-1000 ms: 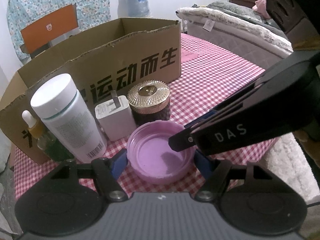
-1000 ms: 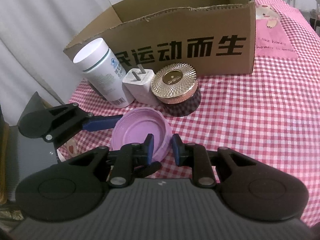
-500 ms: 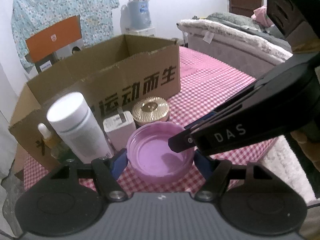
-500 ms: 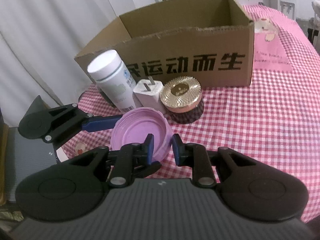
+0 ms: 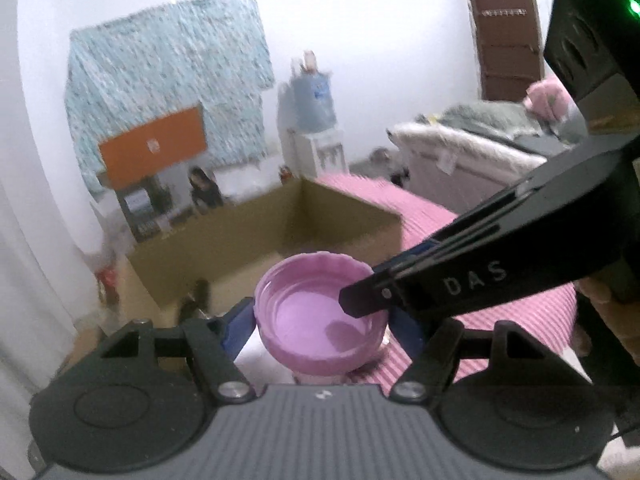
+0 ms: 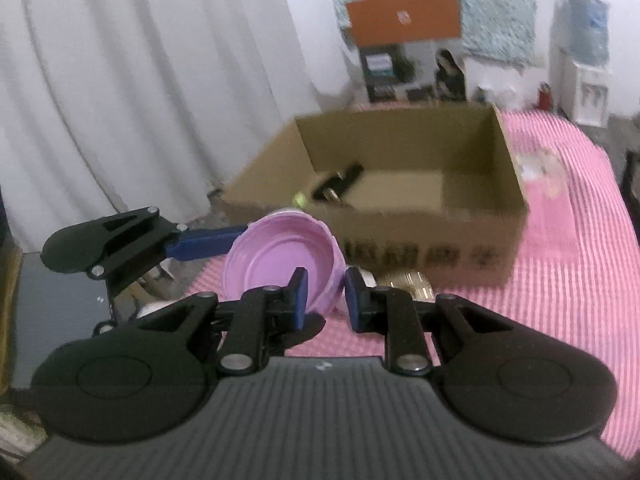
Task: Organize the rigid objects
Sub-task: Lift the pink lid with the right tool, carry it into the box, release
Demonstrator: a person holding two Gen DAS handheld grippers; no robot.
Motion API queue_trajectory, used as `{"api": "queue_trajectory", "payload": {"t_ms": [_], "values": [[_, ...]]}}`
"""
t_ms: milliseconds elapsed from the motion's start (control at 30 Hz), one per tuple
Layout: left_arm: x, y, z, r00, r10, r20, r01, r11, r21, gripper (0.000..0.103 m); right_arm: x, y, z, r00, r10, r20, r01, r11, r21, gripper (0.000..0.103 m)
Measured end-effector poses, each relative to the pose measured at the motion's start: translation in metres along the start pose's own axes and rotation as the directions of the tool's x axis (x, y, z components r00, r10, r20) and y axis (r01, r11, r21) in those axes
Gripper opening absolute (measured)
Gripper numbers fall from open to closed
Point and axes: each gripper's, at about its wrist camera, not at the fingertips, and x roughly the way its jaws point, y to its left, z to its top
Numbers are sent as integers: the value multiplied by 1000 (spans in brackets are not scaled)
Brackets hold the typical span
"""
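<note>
A purple plastic lid [image 5: 320, 312], hollow side up, is held by both grippers in the air, in front of the open cardboard box [image 5: 340, 220]. My left gripper [image 5: 322, 322] is shut across the lid's full width. My right gripper [image 6: 323, 294] is shut on the lid's rim [image 6: 280, 256], one finger inside and one outside. The box [image 6: 420, 224] holds a dark object [image 6: 338, 186] near its left wall. A gold-lidded jar [image 6: 404, 282] stands below, in front of the box.
The table has a pink checked cloth [image 6: 572, 248]. White curtains [image 6: 140, 80] hang on the left. A bed [image 5: 480, 152] stands to the right, a water dispenser [image 5: 312, 128] behind the table. The white bottle and charger are mostly hidden under the lid.
Both grippers have risen together with the lid, from table level to above the box's front wall. The box's inside now shows. The bottle, charger and jar dropped out of sight below.
</note>
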Motion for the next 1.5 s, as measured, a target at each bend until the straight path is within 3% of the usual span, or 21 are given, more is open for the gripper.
{"api": "queue_trajectory", "payload": {"t_ms": [267,400,500,600,733,900,1033,1233,1400,1500], "values": [[16,37,50,998,59,27,-59,998,27,74,12,6,78,998,56,15,-55,996,-76,19],[57,65,70,997,36,-62,-35,999,15,74,45,-5,116,996,71,-56,-75,995,-61,20],[101,87,78,986,-10,-167,7,1000,-16,73,87,-23,142,984,93,-150,-95,995,-3,20],[150,108,82,959,-64,-277,48,997,-64,73,137,-47,161,963,104,-249,-88,993,74,20],[213,127,80,909,-120,-400,78,990,-120,73,197,-75,168,928,106,-357,-61,989,137,20],[262,136,65,857,-147,-493,81,985,-153,73,249,-99,168,890,102,-445,-24,984,178,20],[285,138,57,834,-139,-534,70,987,-148,73,272,-108,163,871,85,-484,1,985,175,20],[312,140,52,809,-123,-575,43,988,-151,74,302,-115,162,862,58,-504,20,989,148,21],[313,141,53,820,-131,-556,39,984,-174,85,316,-123,160,868,54,-493,23,989,149,21],[304,142,57,833,-132,-538,38,983,-181,87,312,-127,164,882,80,-465,6,984,180,28]]}}
